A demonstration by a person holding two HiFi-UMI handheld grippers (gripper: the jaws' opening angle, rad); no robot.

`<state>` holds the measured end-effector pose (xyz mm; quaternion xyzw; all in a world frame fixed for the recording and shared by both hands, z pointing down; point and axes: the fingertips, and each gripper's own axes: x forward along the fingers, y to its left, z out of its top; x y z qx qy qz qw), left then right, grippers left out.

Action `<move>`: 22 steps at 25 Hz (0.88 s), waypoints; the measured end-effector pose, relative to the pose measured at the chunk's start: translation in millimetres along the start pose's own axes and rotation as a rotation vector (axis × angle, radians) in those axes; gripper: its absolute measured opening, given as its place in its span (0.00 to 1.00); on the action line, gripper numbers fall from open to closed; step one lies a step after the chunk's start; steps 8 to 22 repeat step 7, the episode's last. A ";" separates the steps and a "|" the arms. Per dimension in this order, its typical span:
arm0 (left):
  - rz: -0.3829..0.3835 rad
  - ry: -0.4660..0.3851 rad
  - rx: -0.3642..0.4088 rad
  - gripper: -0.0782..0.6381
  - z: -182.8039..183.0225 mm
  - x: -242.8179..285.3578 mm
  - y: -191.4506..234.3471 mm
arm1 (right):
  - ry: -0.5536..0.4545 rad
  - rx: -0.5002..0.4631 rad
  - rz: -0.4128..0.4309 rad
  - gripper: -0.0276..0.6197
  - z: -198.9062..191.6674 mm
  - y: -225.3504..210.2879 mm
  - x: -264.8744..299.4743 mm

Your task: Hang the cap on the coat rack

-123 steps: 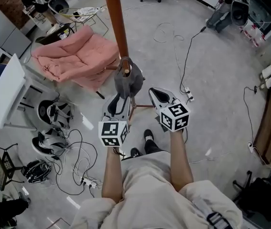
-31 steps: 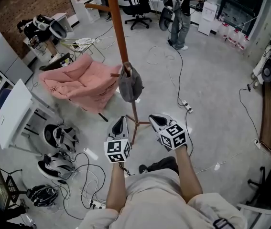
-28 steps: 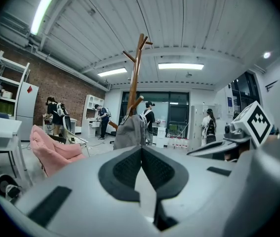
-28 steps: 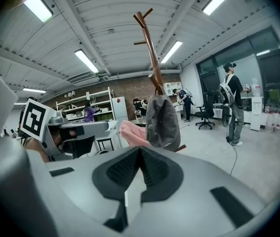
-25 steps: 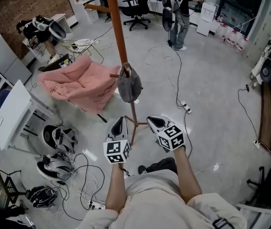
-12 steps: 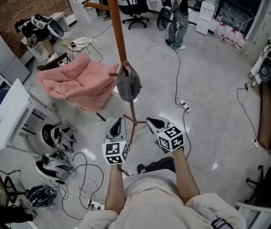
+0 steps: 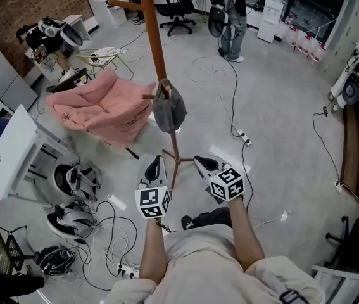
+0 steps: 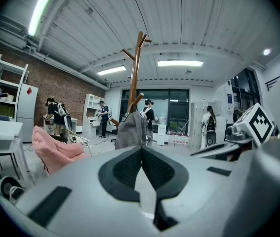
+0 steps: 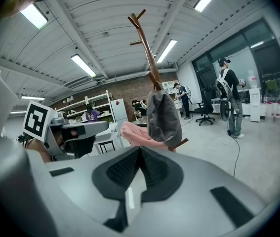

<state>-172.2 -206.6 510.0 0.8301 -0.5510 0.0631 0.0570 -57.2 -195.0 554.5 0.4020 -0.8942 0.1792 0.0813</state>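
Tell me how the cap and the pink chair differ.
The cap is grey; the chair is pink. The cap hangs on a coat rack peg, off the floor; the chair stands on the floor. The cap is far smaller than the chair. Both look soft.

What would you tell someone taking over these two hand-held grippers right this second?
Left gripper: fingers together, nothing held.
Right gripper: fingers together, nothing held.
Cap: grey, hanging low on the wooden coat rack, ahead of both grippers and touched by neither.
Done: the cap is hung.
Left: nothing obvious; perhaps check that it sits securely.
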 end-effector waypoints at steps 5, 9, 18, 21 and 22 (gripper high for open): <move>-0.012 0.009 0.000 0.12 -2.1 0.5 -4.3 | 0.012 -0.009 -0.011 0.05 -3.3 -3.4 -2.6; -0.011 0.011 0.003 0.12 -3.2 0.1 -4.7 | 0.020 -0.018 -0.021 0.05 -6.2 -5.8 -3.4; -0.011 0.011 0.003 0.12 -3.2 0.1 -4.7 | 0.020 -0.018 -0.021 0.05 -6.2 -5.8 -3.4; -0.011 0.011 0.003 0.12 -3.2 0.1 -4.7 | 0.020 -0.018 -0.021 0.05 -6.2 -5.8 -3.4; -0.011 0.011 0.003 0.12 -3.2 0.1 -4.7 | 0.020 -0.018 -0.021 0.05 -6.2 -5.8 -3.4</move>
